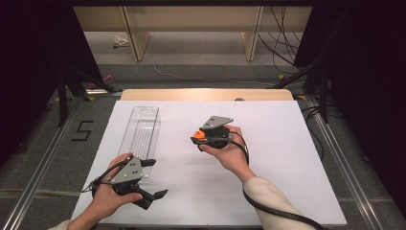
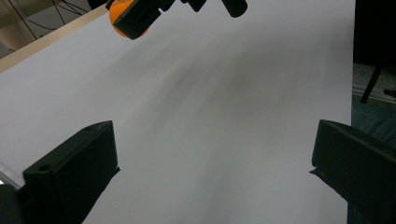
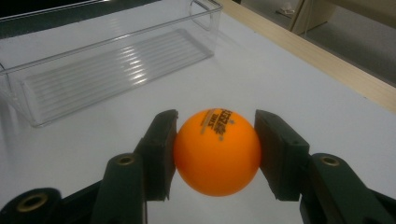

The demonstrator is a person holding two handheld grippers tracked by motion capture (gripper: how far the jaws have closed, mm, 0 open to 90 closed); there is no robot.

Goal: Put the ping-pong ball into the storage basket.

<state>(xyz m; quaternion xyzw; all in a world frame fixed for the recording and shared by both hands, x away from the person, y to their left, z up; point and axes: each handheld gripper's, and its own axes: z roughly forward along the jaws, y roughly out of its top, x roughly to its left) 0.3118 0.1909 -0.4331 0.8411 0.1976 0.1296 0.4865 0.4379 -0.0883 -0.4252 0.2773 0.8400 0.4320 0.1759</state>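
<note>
An orange ping-pong ball [image 3: 217, 151] with printed lettering sits between the two black jaws of my right gripper [image 3: 215, 140], which is shut on it a little above the white table. In the high view that gripper [image 1: 200, 137] hovers over the table's middle, the ball [image 1: 197, 136] at its left tip. A clear plastic tray [image 1: 142, 130] lies empty to the left, lengthwise front to back. My left gripper [image 1: 155, 178] is near the table's front left, just off the tray's near end, jaws wide apart and holding nothing. The left gripper view looks across bare table toward the ball [image 2: 122, 22].
The white table [image 1: 268, 158] has a wooden strip [image 1: 206, 94] along its far edge. Dark stands and cables flank the table on the floor. In the right gripper view the tray [image 3: 116, 56] lies beyond the ball, to the left.
</note>
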